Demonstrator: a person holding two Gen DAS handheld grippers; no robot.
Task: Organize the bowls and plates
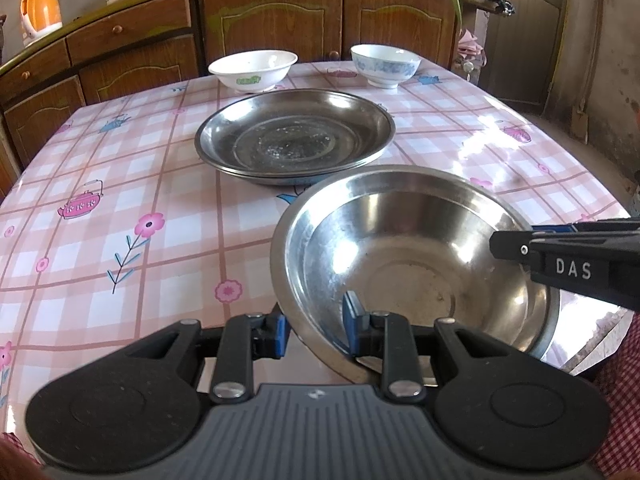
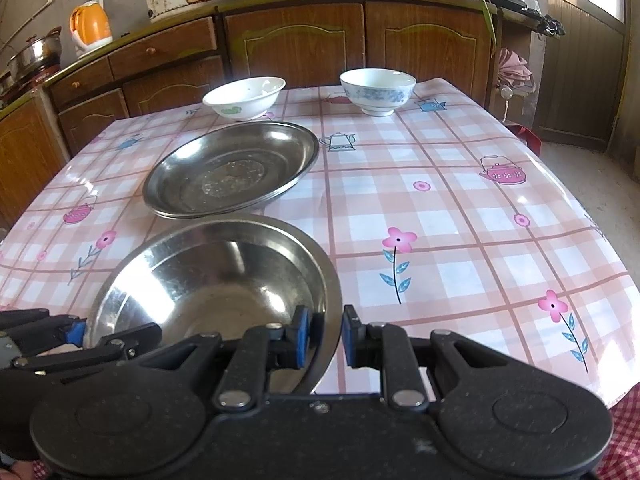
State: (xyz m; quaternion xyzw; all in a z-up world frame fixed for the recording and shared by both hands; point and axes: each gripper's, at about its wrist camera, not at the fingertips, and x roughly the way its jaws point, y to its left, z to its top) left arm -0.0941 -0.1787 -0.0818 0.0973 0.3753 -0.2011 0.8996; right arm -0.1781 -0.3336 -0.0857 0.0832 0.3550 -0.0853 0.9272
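Steel basin (image 1: 416, 260), near table edge: left gripper (image 1: 316, 326) and right gripper (image 2: 326, 338) each clamp its rim on opposite sides, sharing the load. Likely destination: stacked steel plates (image 1: 296, 136) just beyond; two ceramic bowls (image 1: 253, 70) at the far edge.

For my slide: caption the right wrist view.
Both grippers' jaws clamp the steel bowl's rim, stacked steel plates behind it.

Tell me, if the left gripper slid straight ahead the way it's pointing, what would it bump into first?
The left gripper already clamps the near rim of the steel bowl, so it would carry that along. Beyond it, the bowl would probably meet the stacked steel plates first, though depth is hard to judge.
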